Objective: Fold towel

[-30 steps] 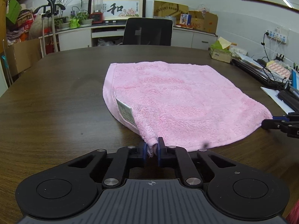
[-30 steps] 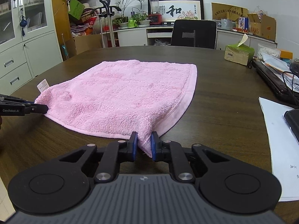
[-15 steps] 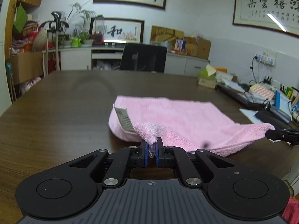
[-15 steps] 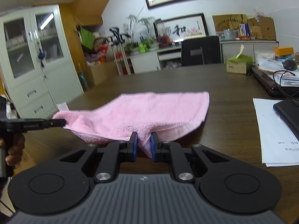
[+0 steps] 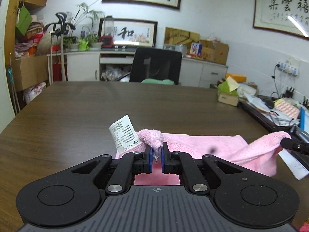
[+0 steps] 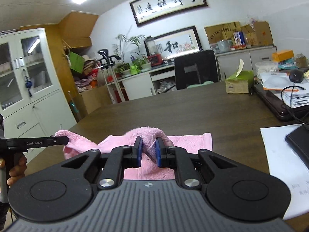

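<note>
A pink towel hangs lifted by its two near corners above the dark wooden table. My left gripper is shut on the corner that carries a white care label. My right gripper is shut on the other near corner of the pink towel, which bunches up between the blue pads. In the left wrist view the right gripper's tip shows at the right edge, holding its corner. In the right wrist view the left gripper and the hand holding it appear at the left. The towel's lower part is hidden behind the grippers.
A black office chair stands at the table's far side. A green tissue box, a laptop, papers and cables crowd the table's right side. White cabinets stand to the left.
Both grippers have risen and carried the near corners up off the table. The towel, flat a second ago, now hangs folded below them, and the views tilt up toward the far wall.
</note>
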A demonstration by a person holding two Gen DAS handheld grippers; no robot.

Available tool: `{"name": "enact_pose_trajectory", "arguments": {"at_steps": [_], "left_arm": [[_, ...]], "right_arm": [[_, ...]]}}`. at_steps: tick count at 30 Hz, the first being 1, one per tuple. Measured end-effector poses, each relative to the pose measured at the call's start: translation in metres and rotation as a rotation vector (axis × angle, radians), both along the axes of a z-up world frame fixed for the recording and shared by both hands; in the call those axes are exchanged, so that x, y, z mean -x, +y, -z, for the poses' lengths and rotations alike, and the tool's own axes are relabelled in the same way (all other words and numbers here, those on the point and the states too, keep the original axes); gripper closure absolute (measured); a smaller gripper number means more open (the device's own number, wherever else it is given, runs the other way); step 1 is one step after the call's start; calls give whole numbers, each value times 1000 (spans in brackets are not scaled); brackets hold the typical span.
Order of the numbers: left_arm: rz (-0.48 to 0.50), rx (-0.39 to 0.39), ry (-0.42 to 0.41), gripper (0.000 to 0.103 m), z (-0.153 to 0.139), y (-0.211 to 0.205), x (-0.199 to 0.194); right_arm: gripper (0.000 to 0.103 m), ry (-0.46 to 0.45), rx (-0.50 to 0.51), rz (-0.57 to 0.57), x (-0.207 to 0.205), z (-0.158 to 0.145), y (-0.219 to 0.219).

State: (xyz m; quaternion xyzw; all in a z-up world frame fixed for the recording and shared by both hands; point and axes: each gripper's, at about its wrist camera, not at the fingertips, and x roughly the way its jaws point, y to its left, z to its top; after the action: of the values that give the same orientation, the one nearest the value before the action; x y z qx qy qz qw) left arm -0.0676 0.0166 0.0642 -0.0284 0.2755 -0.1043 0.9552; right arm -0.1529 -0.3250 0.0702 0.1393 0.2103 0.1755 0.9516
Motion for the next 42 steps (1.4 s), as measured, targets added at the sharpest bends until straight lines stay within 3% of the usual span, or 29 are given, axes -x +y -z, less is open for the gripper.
{"name": "enact_pose_trajectory", "arguments": {"at_steps": [8,16,18,19,21,22,23,31,35,38,41,42], "left_arm": [[-18,-7,114,94,22,-8,-55],[-44,-1,136,90,30,-6,-78],[-61,1,135,82,31,-6,-84],[-76,1,136,72,31,-5,-87],[-91,3,130,63,30,-4,-90],[-102,5,118,55,29,-1,-90],[-115,6,105,45,27,1,-89],[-183,22,26,42,10,24,-74],[-146,8,25,41,9,27,-65],[-62,-53,42,41,17,19,-59],[19,-114,75,41,32,6,-54],[38,-121,85,41,35,4,-54]], "right_arm": [[88,88,-7,44,-49,25,-3],[88,138,0,78,-74,38,-1],[82,165,-12,93,-82,42,-2],[79,178,-18,100,-87,44,-3],[65,204,-45,122,-92,48,-7],[61,210,-64,130,-94,50,-10],[49,202,-74,136,-94,50,-12],[46,71,-18,128,-70,30,-9],[40,58,16,88,-66,24,1],[32,83,39,32,-71,26,13],[30,147,51,-5,-79,36,24],[30,207,47,-7,-85,43,26]]}}
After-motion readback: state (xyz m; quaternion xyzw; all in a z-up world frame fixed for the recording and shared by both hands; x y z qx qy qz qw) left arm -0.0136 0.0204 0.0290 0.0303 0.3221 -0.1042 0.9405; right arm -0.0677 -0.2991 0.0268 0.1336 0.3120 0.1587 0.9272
